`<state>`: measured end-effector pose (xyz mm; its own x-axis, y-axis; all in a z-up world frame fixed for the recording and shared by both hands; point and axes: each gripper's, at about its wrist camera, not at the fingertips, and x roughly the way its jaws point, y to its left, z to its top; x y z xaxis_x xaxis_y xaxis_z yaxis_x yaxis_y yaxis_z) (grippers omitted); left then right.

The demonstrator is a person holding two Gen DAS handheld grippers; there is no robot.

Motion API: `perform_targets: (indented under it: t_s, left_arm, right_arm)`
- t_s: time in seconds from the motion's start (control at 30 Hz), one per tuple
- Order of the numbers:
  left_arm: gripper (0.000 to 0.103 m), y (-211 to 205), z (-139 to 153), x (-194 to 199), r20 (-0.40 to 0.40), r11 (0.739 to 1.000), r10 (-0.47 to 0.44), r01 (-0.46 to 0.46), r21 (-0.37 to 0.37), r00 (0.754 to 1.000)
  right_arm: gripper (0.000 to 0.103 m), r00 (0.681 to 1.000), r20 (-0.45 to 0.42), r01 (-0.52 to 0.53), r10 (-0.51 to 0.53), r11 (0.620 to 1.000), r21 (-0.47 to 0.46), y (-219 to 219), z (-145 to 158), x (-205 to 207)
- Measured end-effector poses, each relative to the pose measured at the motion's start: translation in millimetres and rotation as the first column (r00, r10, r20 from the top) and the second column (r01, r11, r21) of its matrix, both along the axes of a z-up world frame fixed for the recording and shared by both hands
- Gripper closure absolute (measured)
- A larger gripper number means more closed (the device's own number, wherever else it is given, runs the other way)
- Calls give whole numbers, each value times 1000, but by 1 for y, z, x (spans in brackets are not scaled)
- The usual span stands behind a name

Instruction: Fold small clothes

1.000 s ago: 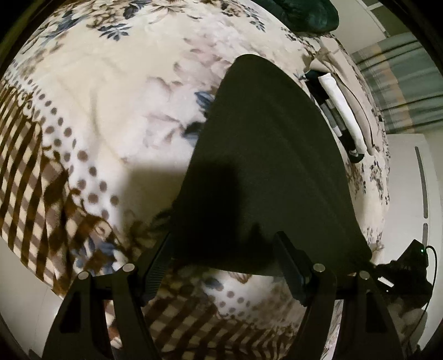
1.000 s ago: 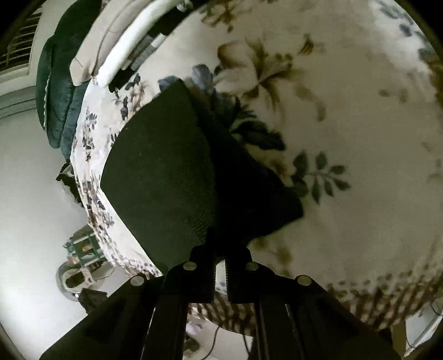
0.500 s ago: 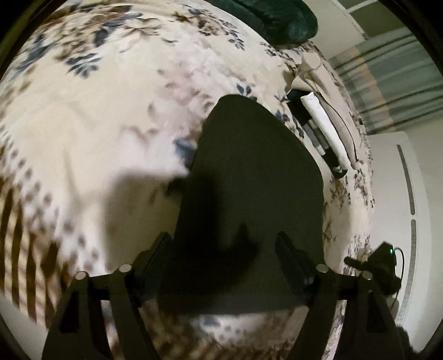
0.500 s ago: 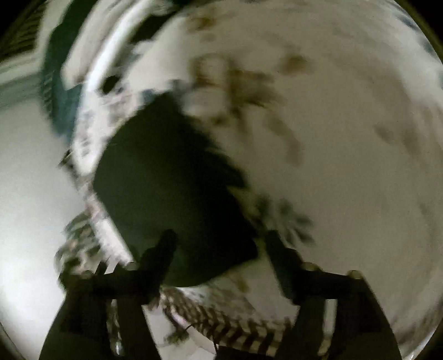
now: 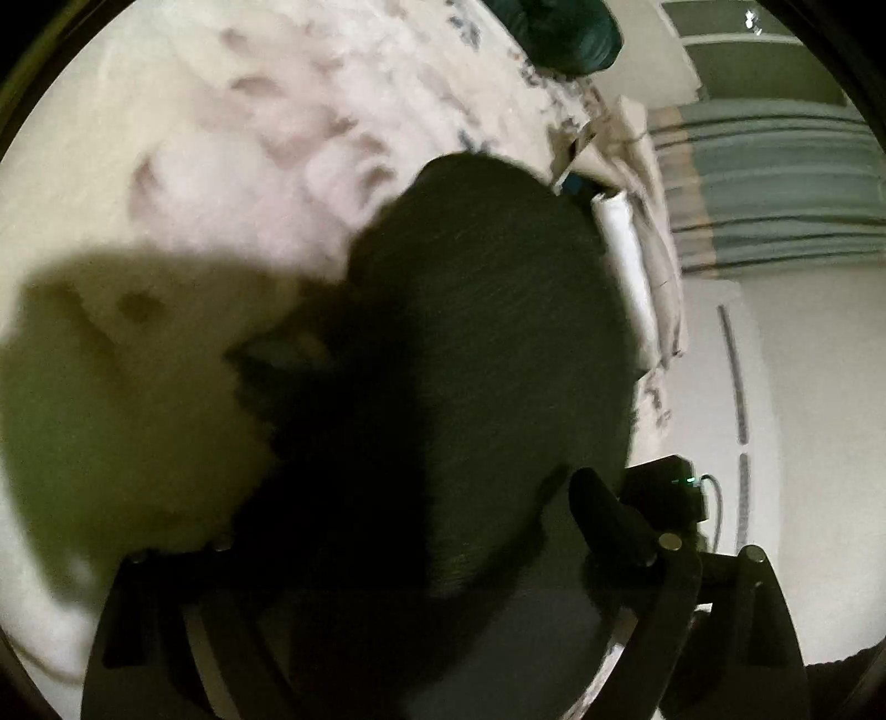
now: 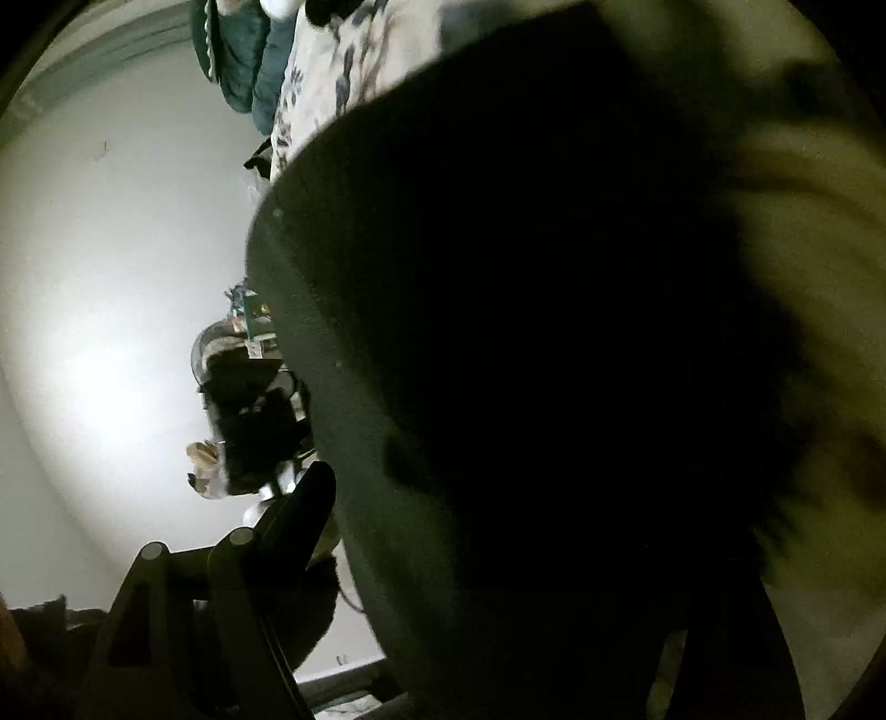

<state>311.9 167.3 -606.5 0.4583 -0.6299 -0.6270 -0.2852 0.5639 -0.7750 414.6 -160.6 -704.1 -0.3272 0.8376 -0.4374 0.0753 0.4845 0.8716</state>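
A dark folded garment lies on the floral bedspread. In the left wrist view it fills the middle and runs between my fingers. My left gripper is open over its near edge; the right finger shows, the left finger is lost in shadow. In the right wrist view the garment fills most of the frame, very close. My right gripper is open over it; the left finger shows at the garment's left edge, the right finger is hidden in the dark.
Folded white and beige clothes lie beyond the garment near the bed edge. A dark green pillow sits at the far end. The bed edge drops to a pale floor with dark clutter.
The right gripper, shut on the garment's edge a second ago, has opened and moved down close over the garment. The left gripper has moved forward and lower over the garment, staying open.
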Motion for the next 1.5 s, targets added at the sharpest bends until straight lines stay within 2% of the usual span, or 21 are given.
perform_targets:
  t_s: [0.03, 0.07, 0.1, 0.17, 0.37, 0.6, 0.77, 0.9, 1.07, 1.2, 1.37, 1.43, 1.47, 1.5]
  left_arm:
    - [47, 0, 3, 1, 3, 1000, -3, 3, 11, 1000]
    - [70, -2, 7, 1, -6, 999, -10, 10, 39, 1000]
    - [77, -2, 11, 1, 4, 999, -16, 16, 47, 1000]
    - [80, -2, 20, 3, 6, 998, -29, 29, 58, 1000]
    - [82, -13, 63, 17, 11, 990, -107, 105, 96, 994]
    - [82, -31, 125, 74, 70, 969, -218, 207, 135, 973]
    - [82, -52, 170, 147, 130, 953, -279, 258, 157, 951]
    - [81, -74, 199, 222, 175, 941, -310, 276, 195, 935]
    - [81, -91, 199, 305, 189, 920, -351, 301, 251, 917]
    - [81, -103, 174, 361, 165, 903, -371, 314, 292, 914]
    - [79, -111, 141, 394, 97, 887, -377, 329, 323, 921]
    - [76, -113, 130, 399, 66, 872, -381, 335, 356, 922]
    - [69, -114, 129, 400, 57, 861, -382, 333, 384, 922]
    - [68, -116, 128, 400, 45, 847, -382, 331, 415, 923]
  right_arm:
    - [26, 1000, 6, 27, -27, 1000, 12, 2, 2, 1]
    - [54, 999, 18, 39, -39, 999, -1, 3, 4, 1]
    - [69, 998, 38, 54, -52, 997, -46, 2, 5, 1]
    - [82, 994, 50, 103, -100, 993, -51, -3, 9, -8]
    - [84, 980, 113, 172, -161, 980, -96, -4, 53, -20]
    - [84, 949, 192, 270, -249, 958, -95, -38, 138, 3]
    - [84, 916, 276, 333, -293, 936, -111, -66, 201, 62]
    - [84, 884, 320, 388, -340, 916, -98, -86, 231, 120]
    - [84, 857, 346, 440, -382, 892, -104, -104, 239, 205]
    - [84, 857, 350, 449, -379, 882, -144, -99, 221, 262]
    - [84, 874, 341, 432, -345, 874, -224, -98, 187, 311]
    - [84, 886, 335, 415, -321, 871, -263, -92, 173, 325]
    - [83, 891, 334, 405, -307, 869, -285, -90, 171, 327]
    - [79, 894, 335, 402, -299, 865, -299, -88, 166, 331]
